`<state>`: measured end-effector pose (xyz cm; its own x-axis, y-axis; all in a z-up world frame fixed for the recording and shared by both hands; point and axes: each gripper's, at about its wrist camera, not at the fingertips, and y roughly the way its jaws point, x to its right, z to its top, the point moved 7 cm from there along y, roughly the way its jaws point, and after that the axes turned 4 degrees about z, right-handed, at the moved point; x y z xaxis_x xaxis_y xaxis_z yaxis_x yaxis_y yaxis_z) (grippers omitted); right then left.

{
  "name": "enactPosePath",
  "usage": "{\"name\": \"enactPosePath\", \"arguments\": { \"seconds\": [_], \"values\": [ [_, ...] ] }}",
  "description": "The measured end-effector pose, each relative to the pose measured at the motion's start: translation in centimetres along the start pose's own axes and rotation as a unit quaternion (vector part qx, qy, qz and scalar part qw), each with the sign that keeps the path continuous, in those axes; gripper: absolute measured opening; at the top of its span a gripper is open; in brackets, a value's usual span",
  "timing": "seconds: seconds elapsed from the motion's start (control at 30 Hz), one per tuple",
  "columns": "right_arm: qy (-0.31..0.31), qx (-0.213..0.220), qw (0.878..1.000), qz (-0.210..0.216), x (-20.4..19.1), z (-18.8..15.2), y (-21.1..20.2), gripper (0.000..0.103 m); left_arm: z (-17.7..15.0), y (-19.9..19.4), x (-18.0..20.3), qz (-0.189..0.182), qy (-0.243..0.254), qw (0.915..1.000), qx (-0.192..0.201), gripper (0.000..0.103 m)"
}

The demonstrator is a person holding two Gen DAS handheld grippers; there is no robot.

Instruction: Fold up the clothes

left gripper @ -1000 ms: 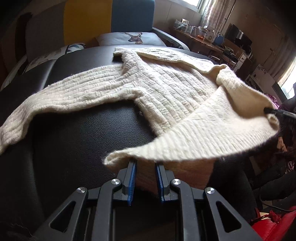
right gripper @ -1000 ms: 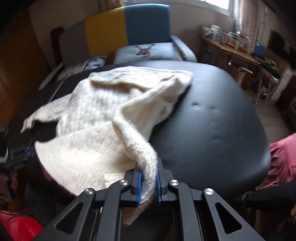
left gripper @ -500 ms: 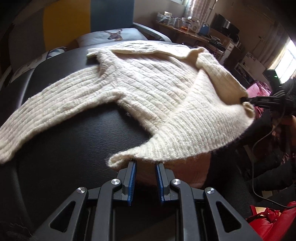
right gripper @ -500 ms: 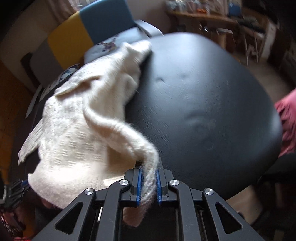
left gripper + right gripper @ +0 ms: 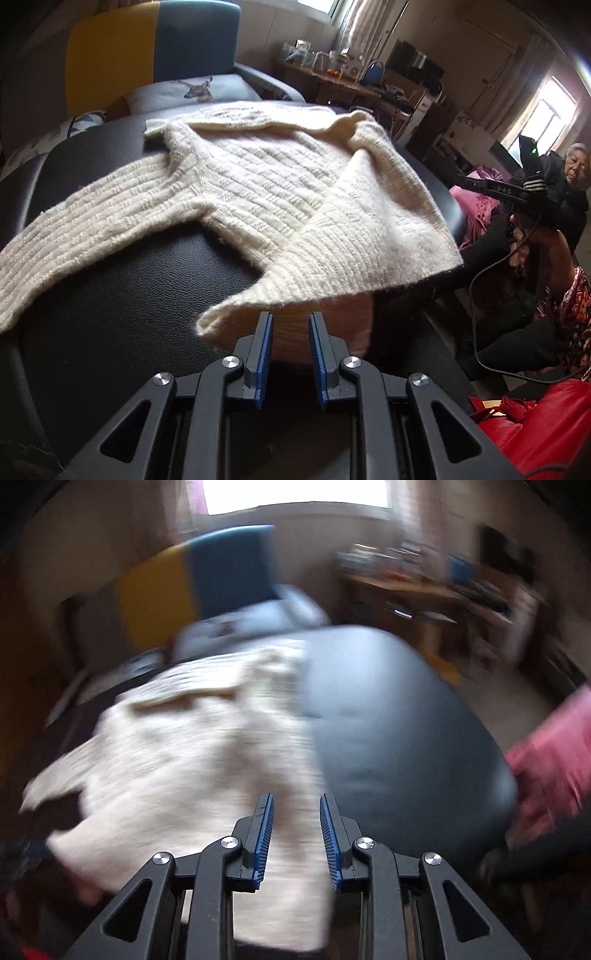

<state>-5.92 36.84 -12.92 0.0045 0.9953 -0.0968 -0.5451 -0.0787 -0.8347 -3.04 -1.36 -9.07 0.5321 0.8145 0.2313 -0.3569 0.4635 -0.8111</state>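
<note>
The cream ribbed knit sweater (image 5: 236,192) lies on the black padded leather counter (image 5: 110,314), its right side folded over the body, one sleeve stretched out left; the long axis runs near-to-far. Folding looks partly done. Left tongs (image 5: 290,332) and right tongs (image 5: 295,812) stand released.

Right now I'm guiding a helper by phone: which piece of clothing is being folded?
Find the big black padded table in front of the yellow-and-blue chair. Spread across it lies the cream ribbed-knit sweater, one long sleeve stretched to the left. It is the only pale garment on that dark surface.
</note>
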Motion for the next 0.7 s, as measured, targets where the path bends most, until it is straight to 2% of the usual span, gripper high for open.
{"name": "enactPosePath", "arguments": {
  "seconds": [0.13, 0.23, 0.33, 0.4, 0.47, 0.53, 0.7],
  "values": [
    [-0.093, -0.030, 0.995, 0.008, -6.1, -0.4, 1.1, 0.027, -0.5, -0.7, -0.5, -0.009, -0.012, 0.9999, 0.004, 0.019],
    [-0.140, -0.060, 0.988, 0.001, -9.3, -1.0, 2.8, 0.027, -1.0, -1.0, -1.3, 0.003, -0.018, 0.9998, 0.003, 0.020],
    [-0.131, -0.091, 0.987, 0.002, -8.4, -2.5, 4.5, 0.027, -1.3, -1.0, -2.6, -0.001, -0.050, 0.9987, 0.013, 0.024],
    [-0.120, -0.096, 0.988, 0.012, -7.9, -3.0, 4.7, 0.027, -1.4, 0.0, -3.3, -0.041, -0.086, 0.9954, 0.005, 0.036],
    [-0.117, -0.098, 0.988, 0.017, -7.8, -3.2, 4.6, 0.027, -1.4, 1.1, -3.7, -0.062, -0.112, 0.9918, -0.002, 0.037],
    [-0.115, -0.099, 0.988, 0.019, -7.7, -3.3, 4.5, 0.027, -0.9, 1.7, -3.4, -0.092, -0.121, 0.9882, 0.015, 0.040],
    [-0.114, -0.099, 0.988, 0.018, -8.1, -3.3, 4.5, 0.027, -0.4, 3.1, -3.7, -0.102, -0.140, 0.9845, 0.029, 0.042]
  ]
}}
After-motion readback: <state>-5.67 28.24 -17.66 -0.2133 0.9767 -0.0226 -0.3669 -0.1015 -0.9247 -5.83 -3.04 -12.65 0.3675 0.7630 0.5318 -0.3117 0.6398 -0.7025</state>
